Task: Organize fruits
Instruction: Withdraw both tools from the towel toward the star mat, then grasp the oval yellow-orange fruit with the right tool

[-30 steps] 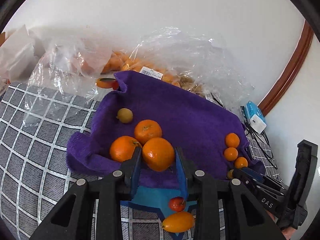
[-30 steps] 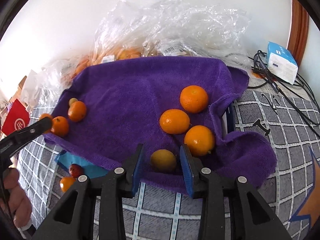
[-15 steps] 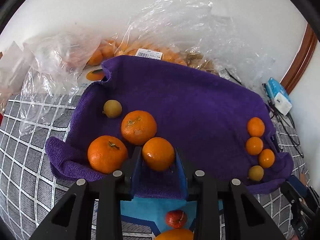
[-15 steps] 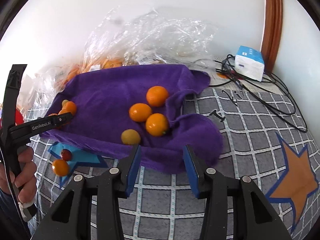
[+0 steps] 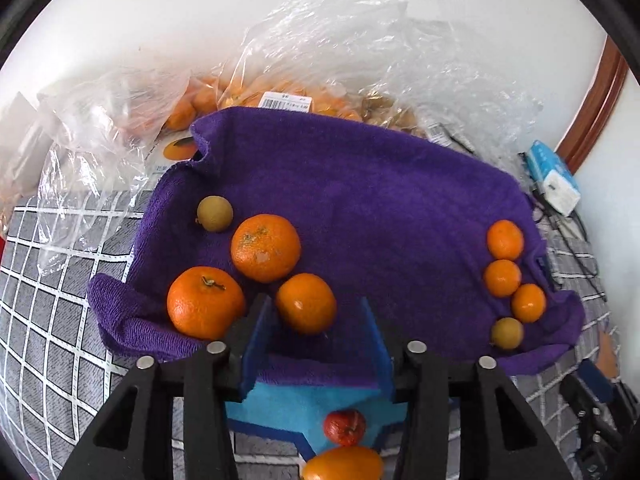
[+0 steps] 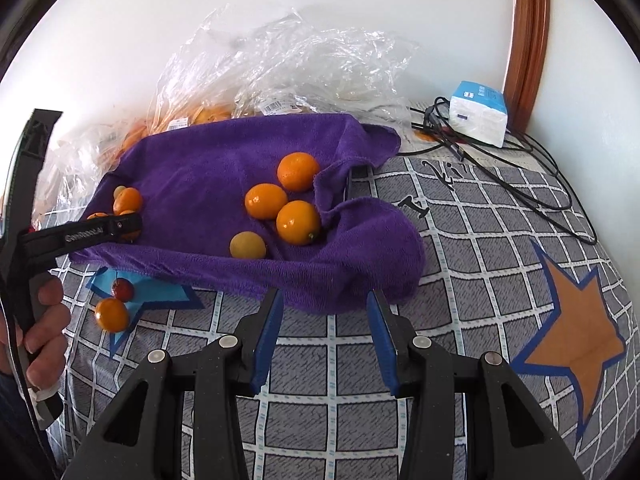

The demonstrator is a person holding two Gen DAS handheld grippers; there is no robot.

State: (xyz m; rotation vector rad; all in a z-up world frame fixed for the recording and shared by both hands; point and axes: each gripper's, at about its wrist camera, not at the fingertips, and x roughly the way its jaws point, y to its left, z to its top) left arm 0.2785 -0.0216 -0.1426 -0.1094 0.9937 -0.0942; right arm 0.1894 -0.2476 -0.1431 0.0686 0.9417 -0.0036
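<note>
A purple towel (image 5: 380, 200) carries the fruit. My left gripper (image 5: 316, 320) hangs over its near edge, jaws opening. An orange (image 5: 306, 303) rests on the towel between the pads, clear of the right pad. Two larger oranges (image 5: 205, 302) (image 5: 265, 248) and a yellowish fruit (image 5: 215, 213) lie beside it. Small oranges (image 5: 505, 240) and another yellowish fruit (image 5: 507, 333) sit at the towel's right end. My right gripper (image 6: 324, 320) is open and holds nothing, over the checked cloth short of the towel (image 6: 208, 184), with the yellowish fruit (image 6: 247, 245) beyond it.
A red fruit (image 5: 344, 427) and an oval orange one (image 5: 342, 464) lie off the towel on a blue star patch. Clear plastic bags of fruit (image 5: 280, 92) are heaped against the wall behind. A blue-white box (image 6: 478, 114) and black cables (image 6: 520, 184) lie at the right.
The left jaws have spread and let the orange down beside the two larger ones. The right gripper has drawn back from the yellowish fruit, which stays on the towel.
</note>
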